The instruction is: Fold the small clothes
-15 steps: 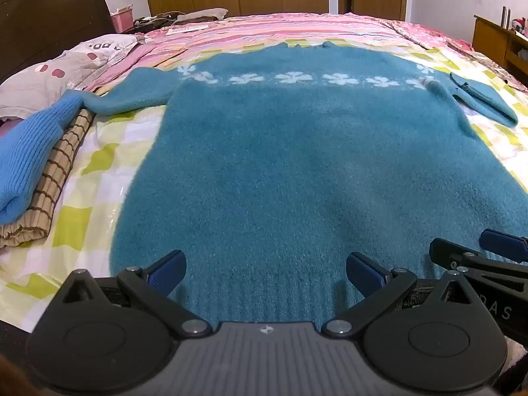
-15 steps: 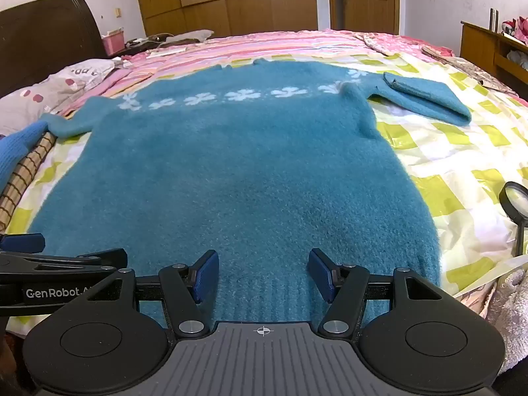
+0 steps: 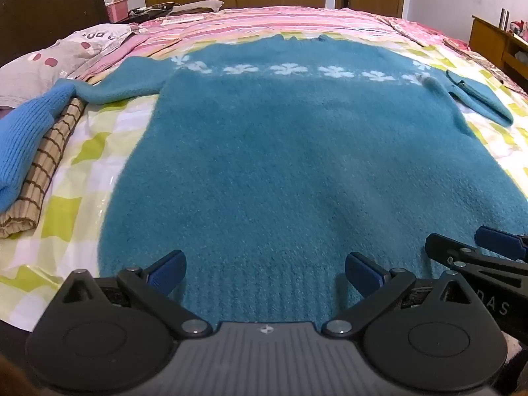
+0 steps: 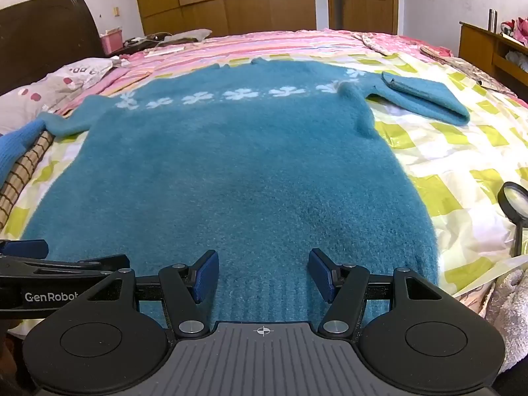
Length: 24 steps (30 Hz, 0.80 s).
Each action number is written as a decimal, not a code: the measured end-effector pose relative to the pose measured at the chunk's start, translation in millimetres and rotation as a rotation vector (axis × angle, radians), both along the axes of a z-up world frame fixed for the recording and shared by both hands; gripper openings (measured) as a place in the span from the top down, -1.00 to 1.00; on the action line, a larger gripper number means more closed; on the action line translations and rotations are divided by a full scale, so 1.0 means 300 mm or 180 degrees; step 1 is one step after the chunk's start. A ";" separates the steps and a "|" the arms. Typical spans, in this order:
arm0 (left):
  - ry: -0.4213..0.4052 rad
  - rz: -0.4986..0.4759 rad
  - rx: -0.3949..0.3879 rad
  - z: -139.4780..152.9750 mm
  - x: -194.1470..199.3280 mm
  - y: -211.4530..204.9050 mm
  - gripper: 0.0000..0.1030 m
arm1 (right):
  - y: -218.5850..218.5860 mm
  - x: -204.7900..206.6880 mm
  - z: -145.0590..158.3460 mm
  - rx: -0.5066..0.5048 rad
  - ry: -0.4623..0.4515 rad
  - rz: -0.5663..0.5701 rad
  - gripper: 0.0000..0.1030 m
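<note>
With little changed from half a second ago, the teal sweater [image 3: 297, 171] is left flat and unfolded on the bed [image 4: 462, 151], while the left tool [image 3: 264, 274] and right tool [image 4: 264, 275] are held open and empty over its hem.

One teal sweater [image 3: 297, 165] lay on one bed [image 4: 462, 151]. It had two sleeves, one [image 3: 122, 82] stretched out and one [image 4: 425, 99] folded back. Seven white flowers showed across its chest in the left wrist view. Beside it sat one stack of two folded clothes: one blue knit [image 3: 23, 138] on one checked piece [image 3: 43, 178]. There were one pillow [image 3: 56, 62], one magnifier [image 4: 513, 198], one pink box [image 4: 111, 41], one door [image 4: 361, 0] and two grippers, left [image 3: 264, 272] and right [image 4: 264, 275].
</note>
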<state>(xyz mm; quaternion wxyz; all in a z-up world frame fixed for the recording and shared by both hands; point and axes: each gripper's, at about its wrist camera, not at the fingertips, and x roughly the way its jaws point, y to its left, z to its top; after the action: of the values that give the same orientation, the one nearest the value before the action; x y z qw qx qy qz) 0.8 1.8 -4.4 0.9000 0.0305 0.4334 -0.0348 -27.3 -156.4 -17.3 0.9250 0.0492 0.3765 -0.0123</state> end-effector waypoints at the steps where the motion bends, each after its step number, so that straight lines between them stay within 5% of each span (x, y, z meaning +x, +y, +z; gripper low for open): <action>1: -0.0005 -0.0003 0.0005 0.001 -0.001 -0.001 -1.00 | 0.001 0.000 0.000 -0.0002 0.0000 -0.0001 -0.19; 24: -0.0194 -0.0073 0.0130 0.015 -0.021 -0.018 -1.00 | 0.009 -0.011 0.015 -0.0113 -0.0079 -0.0011 -0.19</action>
<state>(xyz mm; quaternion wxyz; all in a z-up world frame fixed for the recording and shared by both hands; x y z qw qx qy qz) -5.5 -3.5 0.1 0.9115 0.0549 0.4060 -0.0352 -30.7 -153.7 -12.8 0.9304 0.0335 0.3645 -0.0199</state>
